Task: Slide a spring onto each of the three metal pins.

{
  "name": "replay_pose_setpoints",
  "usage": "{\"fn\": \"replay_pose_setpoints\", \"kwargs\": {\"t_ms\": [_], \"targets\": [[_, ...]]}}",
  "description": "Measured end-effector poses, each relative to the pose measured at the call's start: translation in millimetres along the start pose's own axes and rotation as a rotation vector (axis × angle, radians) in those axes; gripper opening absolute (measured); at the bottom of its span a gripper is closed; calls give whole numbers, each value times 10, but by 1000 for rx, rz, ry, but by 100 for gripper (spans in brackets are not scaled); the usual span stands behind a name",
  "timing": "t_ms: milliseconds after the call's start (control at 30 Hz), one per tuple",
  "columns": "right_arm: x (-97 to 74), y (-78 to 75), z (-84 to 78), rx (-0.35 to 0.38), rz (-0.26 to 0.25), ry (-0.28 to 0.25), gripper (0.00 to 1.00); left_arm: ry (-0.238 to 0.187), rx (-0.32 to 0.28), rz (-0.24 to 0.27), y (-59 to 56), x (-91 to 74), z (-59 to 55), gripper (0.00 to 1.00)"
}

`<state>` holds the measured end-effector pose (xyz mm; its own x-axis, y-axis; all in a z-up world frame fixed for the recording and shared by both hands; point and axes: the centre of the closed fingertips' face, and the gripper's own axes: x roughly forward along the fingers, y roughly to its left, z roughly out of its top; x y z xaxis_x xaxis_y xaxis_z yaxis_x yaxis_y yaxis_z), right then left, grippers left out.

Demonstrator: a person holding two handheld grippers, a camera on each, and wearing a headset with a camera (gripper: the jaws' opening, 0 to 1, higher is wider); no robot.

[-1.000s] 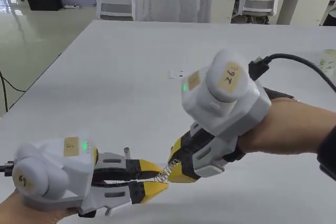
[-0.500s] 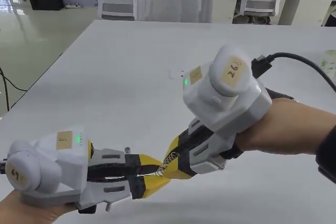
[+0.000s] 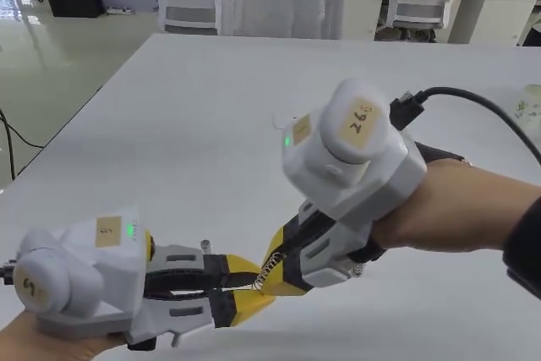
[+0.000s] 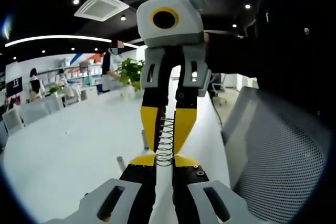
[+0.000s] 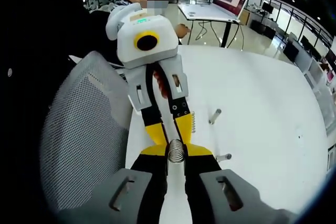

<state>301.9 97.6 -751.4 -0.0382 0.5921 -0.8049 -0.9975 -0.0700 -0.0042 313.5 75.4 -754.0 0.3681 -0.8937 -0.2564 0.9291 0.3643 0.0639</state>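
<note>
Right gripper is clamped on one end of the spring, right at its tips. Left gripper is met at the other end, jaws almost together; whether anything is pinched cannot be told. Farther off, a near pin and a far pin are laid on the table.

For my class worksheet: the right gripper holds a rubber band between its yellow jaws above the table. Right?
No: the right gripper holds a coil spring, not a rubber band, between its yellow jaws above the table; see the left gripper view.
</note>
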Motion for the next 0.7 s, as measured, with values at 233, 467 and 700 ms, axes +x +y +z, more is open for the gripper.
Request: {"fn": "replay_pose_setpoints", "kwargs": {"t_ms": [233,467,700], "targets": [[-6,-20,30,-14,-6,7,8,-11,-6,15,28,-13,17,3],[-1,-45,8,-22,-14,23,8,9,-25,26,37,-37,-50,13],[-11,-66,-30,-19,-20,33,8,17,-53,53,84,-113,-124,21]]}}
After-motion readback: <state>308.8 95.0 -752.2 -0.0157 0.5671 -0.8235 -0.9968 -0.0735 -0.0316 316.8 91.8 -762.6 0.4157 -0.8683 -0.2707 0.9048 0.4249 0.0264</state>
